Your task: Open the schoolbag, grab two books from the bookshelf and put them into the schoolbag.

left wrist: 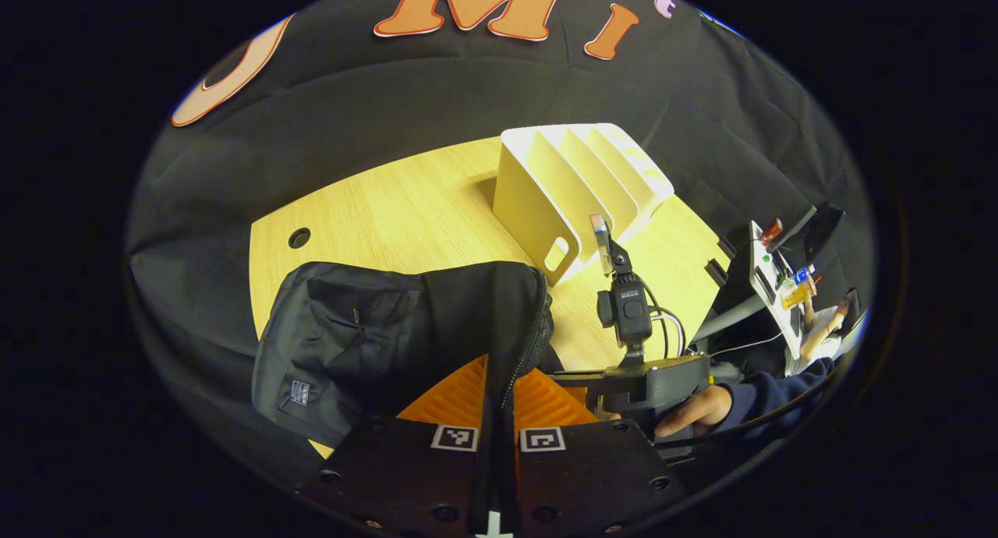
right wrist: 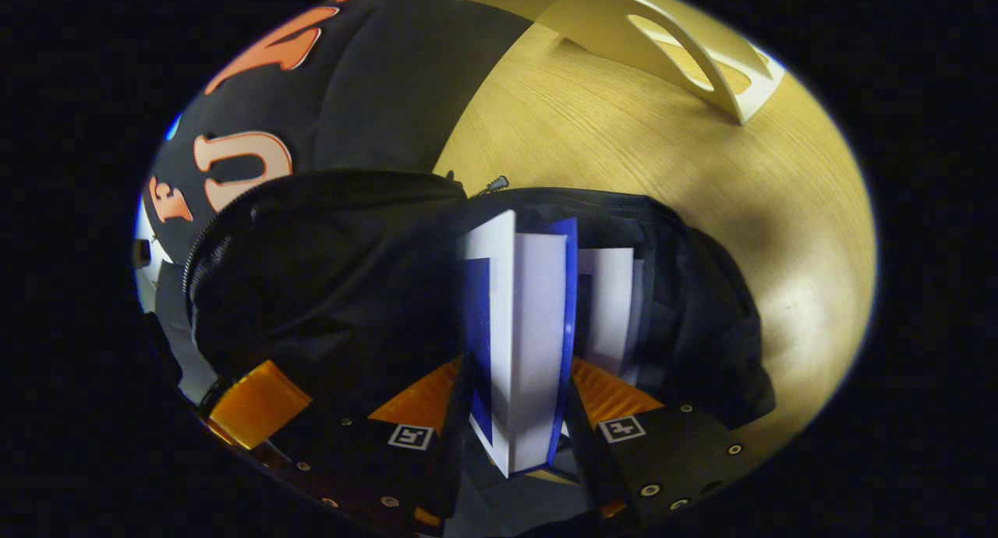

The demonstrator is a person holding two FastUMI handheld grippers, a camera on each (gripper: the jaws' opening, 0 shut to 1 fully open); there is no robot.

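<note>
Left gripper view, nearest first: left gripper (left wrist: 499, 401) clamped on the zippered edge of the black schoolbag (left wrist: 374, 335), both fingers (left wrist: 448, 398) pressed against that flap of fabric with almost no gap between them. Bag slumped on the wooden table (left wrist: 405, 210), its bulk toward the left of the frame, a small label patch on its front pocket. Just right of the bag, the other gripper's body (left wrist: 647, 382) with a small camera mounted on top, held by a hand (left wrist: 698, 409) in a dark sleeve. Farther back, a white slotted bookshelf (left wrist: 577, 191) standing upright on the table, well apart from the bag. Beyond that, black cloth wall.

Right gripper view, nearest first: right gripper (right wrist: 518, 413) closed on a blue-covered book (right wrist: 522, 343) with white pages, fingers on either cover, book upright and pointing into the bag's open mouth. Second book (right wrist: 612, 304) just beside it, already inside the schoolbag (right wrist: 327, 281). Zipper pull (right wrist: 496, 184) at the bag's far rim. Beyond, bare table (right wrist: 647, 164), then the bookshelf's (right wrist: 624, 35) white end panel with its cut-out handle.
</note>
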